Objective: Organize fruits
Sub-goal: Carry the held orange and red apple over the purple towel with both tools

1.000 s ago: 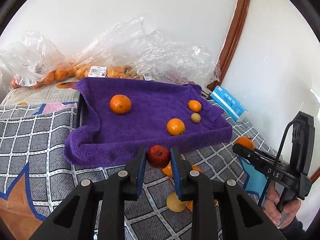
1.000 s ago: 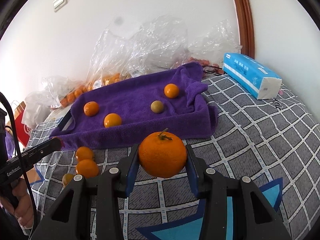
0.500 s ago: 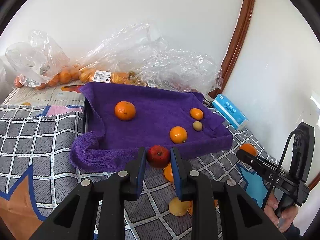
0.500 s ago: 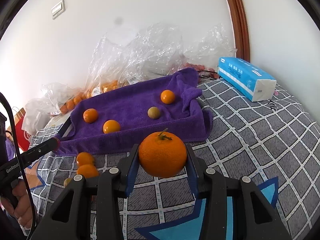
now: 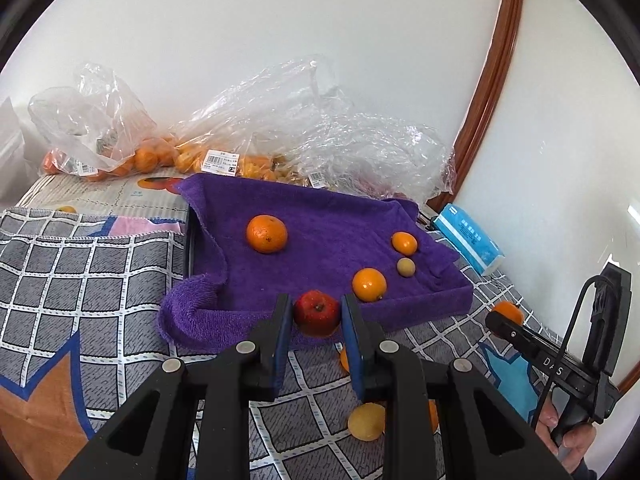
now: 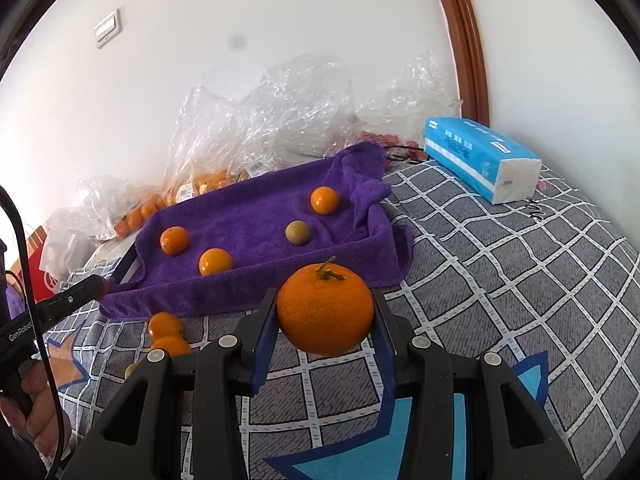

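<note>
My left gripper [image 5: 316,316] is shut on a small red apple [image 5: 317,313], held just above the near rim of the tray lined with a purple towel [image 5: 320,216]. My right gripper [image 6: 325,316] is shut on a large orange with a green stem [image 6: 325,308], in the air short of the same tray [image 6: 248,208]. On the towel lie several fruits: a big orange [image 5: 266,234], two smaller oranges [image 5: 369,284] [image 5: 404,243] and a small brownish fruit [image 5: 405,267]. Loose oranges [image 6: 165,325] and a yellow fruit [image 5: 366,421] rest on the checked cloth in front of the tray.
Clear plastic bags of oranges [image 5: 132,156] are piled against the white wall behind the tray. A blue tissue pack [image 6: 480,160] lies at the right on the grey checked cloth [image 6: 500,280]. A brown wooden frame [image 5: 492,80] runs up the wall. A hand [image 6: 36,408] grips the other tool's handle.
In both views the tray and the bags have slid slightly lower and nearer. Each gripper has kept its fruit throughout, and the fruit on the towel has not moved.
</note>
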The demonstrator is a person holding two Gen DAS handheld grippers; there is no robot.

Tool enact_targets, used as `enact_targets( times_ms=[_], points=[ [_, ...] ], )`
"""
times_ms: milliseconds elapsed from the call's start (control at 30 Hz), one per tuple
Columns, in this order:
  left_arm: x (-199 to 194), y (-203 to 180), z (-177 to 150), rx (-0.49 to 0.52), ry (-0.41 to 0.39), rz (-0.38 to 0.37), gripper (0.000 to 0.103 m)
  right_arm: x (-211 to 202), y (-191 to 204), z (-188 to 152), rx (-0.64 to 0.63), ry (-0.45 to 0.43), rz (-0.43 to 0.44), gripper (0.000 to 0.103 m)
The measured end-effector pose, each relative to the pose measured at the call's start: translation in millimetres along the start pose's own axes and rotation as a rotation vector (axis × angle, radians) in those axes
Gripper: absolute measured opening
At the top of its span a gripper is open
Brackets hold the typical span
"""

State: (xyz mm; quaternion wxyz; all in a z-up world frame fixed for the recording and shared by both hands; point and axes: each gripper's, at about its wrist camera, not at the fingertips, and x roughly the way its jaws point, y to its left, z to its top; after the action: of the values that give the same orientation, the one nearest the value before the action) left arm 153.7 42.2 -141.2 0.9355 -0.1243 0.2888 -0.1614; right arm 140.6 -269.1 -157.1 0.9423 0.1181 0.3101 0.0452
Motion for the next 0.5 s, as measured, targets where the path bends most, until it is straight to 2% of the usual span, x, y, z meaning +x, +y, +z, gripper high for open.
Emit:
enact_targets(
  times_ms=[167,200,300,400,500],
  points=[
    [-9.8,1.0,3.7,-0.006,-0.033,0.009,0.023,-1.1,-8.7,2.5,0.049,-0.002,-0.022,0.043],
    [-14.5,-1.7,5.5,0.015,-0.048,0.029,0.023,-0.9,-11.0,3.1,0.067,0.004,-0.019,0.043],
    [-25.3,-1.0,10.3,0.011,-0.057,0.022,0.023,0.2,-15.6,8.3,0.121,0.033,-0.014,0.043],
    [-35.6,-1.8,21.9,0.000,-0.051,0.032,0.023,-5.7,-11.9,22.4,0.116,0.020,-0.029,0.043],
    [-44.4,-5.1,36.6,0.019,-0.057,0.075,0.023,-9.3,-5.9,37.3,0.098,0.000,-0.033,0.043]
  ],
)
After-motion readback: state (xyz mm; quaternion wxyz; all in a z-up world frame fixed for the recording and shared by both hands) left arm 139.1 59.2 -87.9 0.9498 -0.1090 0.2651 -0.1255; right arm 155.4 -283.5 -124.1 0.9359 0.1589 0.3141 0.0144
